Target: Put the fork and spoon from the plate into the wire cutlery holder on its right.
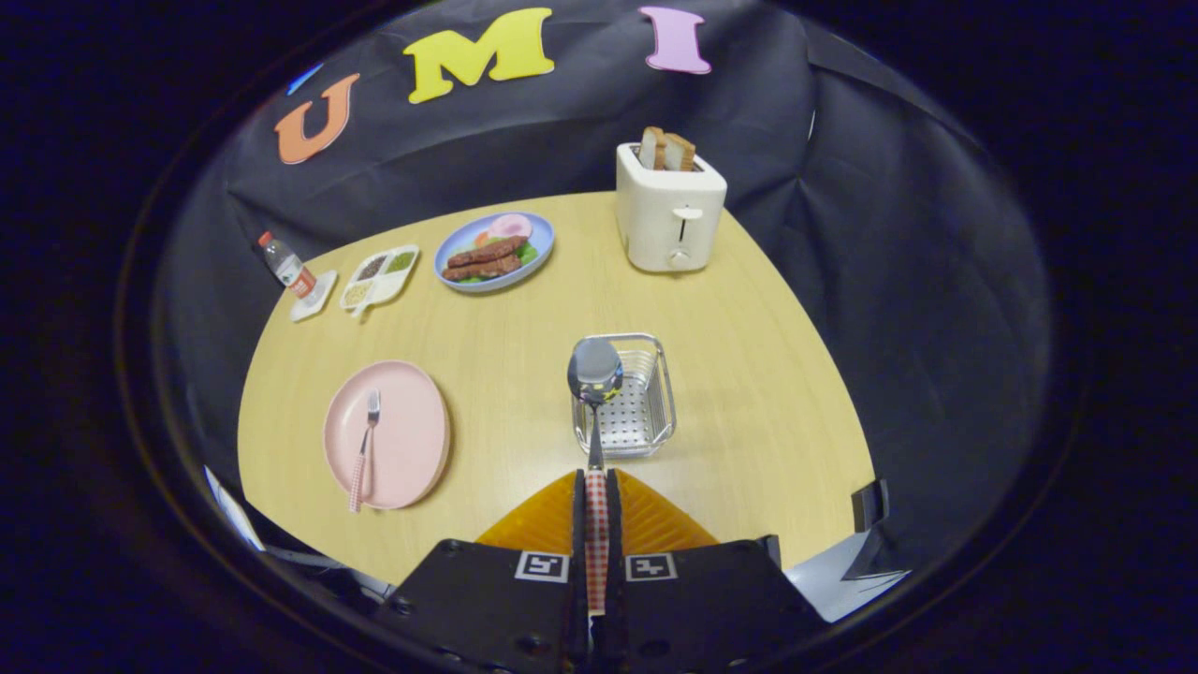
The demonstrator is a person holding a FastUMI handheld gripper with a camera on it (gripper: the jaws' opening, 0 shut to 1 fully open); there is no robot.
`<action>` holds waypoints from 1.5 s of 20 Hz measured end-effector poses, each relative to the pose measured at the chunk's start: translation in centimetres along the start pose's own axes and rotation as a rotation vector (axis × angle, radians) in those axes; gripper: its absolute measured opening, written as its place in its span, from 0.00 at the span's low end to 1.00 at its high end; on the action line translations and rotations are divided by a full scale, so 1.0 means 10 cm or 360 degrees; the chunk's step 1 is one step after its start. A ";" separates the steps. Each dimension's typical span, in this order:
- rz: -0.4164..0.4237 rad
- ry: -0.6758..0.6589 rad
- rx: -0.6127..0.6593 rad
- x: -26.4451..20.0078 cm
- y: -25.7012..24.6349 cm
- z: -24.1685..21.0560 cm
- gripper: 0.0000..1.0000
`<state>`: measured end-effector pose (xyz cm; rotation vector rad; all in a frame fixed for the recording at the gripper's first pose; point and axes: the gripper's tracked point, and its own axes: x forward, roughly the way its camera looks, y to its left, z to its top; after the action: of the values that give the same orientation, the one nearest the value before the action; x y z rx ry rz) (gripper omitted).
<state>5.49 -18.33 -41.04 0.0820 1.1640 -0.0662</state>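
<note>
- Pale wood tabletop (524, 374) fills the booth, dark cloth hanging behind it.
- Nearest me, the gripper (596, 491) has its fingers drawn in tight on the checked handle of the spoon (595, 374); the bowl of it sticks out ahead at twelve o'clock.
- Just past the fingers, the spoon bowl hangs over the near left rim of the wire cutlery holder (646, 412), at about one o'clock.
- I'd nudge it a touch right and forward so the bowl sits over the middle of the holder, tip it down inside the wires, then let go.
- Off at ten o'clock sits the pink plate (412, 440), well apart from the holder, the fork (364, 447) lying on its left half, not yet moved.
- Farther back, a blue dish of food (494, 251) at eleven, a white toaster (669, 211) at one.
- Letting go too high could bounce the spoon off the rim.
</note>
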 end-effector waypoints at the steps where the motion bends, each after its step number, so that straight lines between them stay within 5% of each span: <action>1: 0.0029 0.0050 0.0002 0.00 -0.01 0.00 0.07; 20: 0.0077 0.0720 -0.0085 0.46 -0.39 0.34 0.07; 24: 0.0093 0.0731 -0.0107 0.51 -0.34 0.42 0.10; 30: 0.0152 0.0459 -0.0115 0.39 -0.17 0.75 0.17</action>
<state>13.69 -20.75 -41.70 0.0851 1.4472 0.0747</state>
